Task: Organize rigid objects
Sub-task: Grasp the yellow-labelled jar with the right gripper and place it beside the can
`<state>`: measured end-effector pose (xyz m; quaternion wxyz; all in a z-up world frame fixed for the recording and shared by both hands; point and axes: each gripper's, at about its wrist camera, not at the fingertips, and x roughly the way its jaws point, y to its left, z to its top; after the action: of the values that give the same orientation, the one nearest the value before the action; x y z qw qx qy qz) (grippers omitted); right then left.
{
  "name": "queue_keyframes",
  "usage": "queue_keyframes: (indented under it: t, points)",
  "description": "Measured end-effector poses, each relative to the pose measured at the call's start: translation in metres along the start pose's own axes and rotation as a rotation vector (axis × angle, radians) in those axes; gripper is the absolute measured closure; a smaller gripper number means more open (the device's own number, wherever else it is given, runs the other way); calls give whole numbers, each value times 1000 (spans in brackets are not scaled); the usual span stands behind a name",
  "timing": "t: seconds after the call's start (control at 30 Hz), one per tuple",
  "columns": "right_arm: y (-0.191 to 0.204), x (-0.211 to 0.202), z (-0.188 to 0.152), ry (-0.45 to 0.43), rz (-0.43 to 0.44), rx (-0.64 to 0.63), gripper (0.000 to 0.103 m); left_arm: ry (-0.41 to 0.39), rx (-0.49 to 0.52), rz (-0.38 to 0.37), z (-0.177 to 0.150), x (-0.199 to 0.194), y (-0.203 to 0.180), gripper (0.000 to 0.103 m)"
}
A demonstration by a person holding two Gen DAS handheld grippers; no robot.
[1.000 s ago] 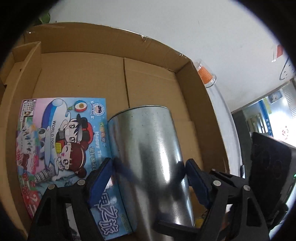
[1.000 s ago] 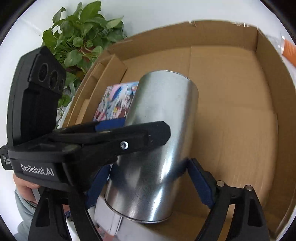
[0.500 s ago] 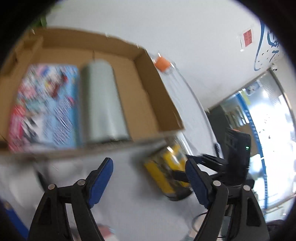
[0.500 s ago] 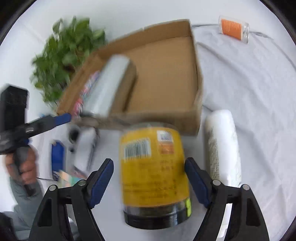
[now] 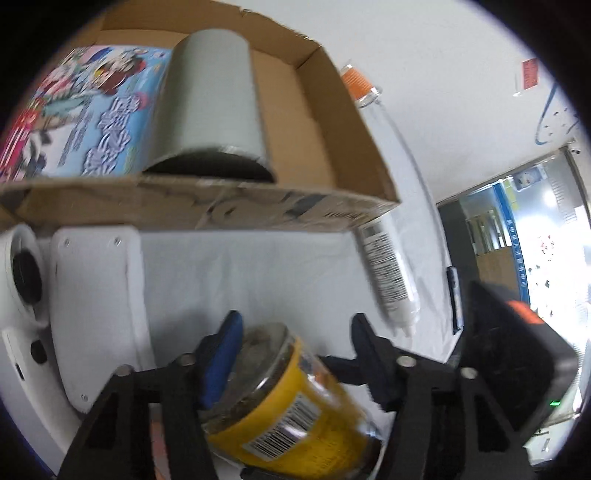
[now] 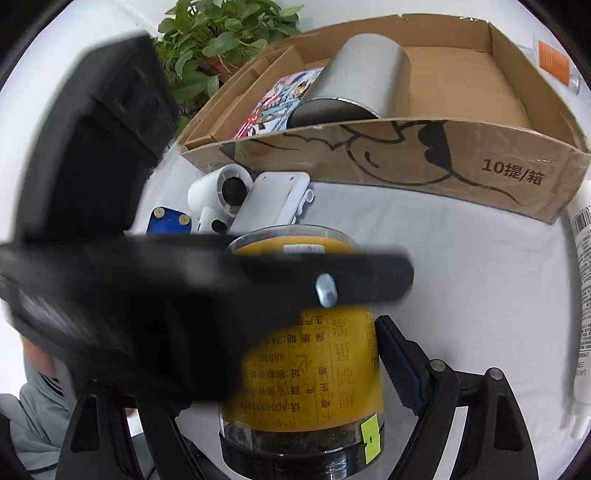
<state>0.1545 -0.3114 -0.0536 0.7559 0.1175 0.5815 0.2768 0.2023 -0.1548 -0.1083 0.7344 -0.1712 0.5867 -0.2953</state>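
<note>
Steel can (image 5: 210, 99) now boxed; both grippers moved to yellow jar (image 5: 291, 402): left jaws closing on it, right jaws wide around it.

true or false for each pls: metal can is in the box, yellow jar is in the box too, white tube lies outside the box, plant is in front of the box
1. The plain silver metal can lies on its side in the brown cardboard box. True.
2. The yellow-labelled glass jar is in the box. False: it lies on the white cloth outside it, between the fingers of both hand-held grippers.
3. The white tube with a barcode lies outside the box. True.
4. The green leafy plant is in front of the box. False: it is behind the box's far left corner.
</note>
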Motion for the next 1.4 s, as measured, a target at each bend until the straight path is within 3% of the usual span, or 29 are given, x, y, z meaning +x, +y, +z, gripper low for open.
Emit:
queue_keyframes:
  t: [0.1, 0.2, 0.3, 0.43, 0.53, 0.67, 0.8, 0.97, 1.1, 1.23, 1.4]
  points:
    - [-15, -9, -4, -24, 13, 48, 20, 28, -4, -3, 7, -2, -2, 46]
    - [-35, -23, -9, -52, -13, 100, 20, 19, -30, 0, 10, -8, 3, 25]
    - [-55, -34, -18, -84, -42, 180, 20, 32, -31, -23, 6, -4, -2, 24]
    - [-73, -49, -32, -128, -52, 296, 18, 144, -43, -108, -1, 38, -24, 20]
    - [-72, -48, -35, -97, -41, 278, 18, 214, -57, -145, -2, 62, -34, 18]
    - [-74, -43, -35, -68, -52, 238, 17, 226, -58, -157, -6, 71, -38, 16]
    - [-74, -47, -32, -86, -62, 234, 18, 155, -14, -103, -7, 58, -48, 18]
    - [-47, -77, 12, -227, -38, 158, 18, -56, 101, -45, 21, -3, -79, 18]
    - [-34, -99, 76, -316, -45, 44, 18, -190, 164, 0, 73, -43, -99, 18]
    - [-50, -83, 133, -288, -55, 22, 18, -169, 120, -15, 129, -35, -79, 18]
    - [-86, -37, 156, -197, -72, 107, 18, -52, 48, 6, 154, 10, -46, 23]
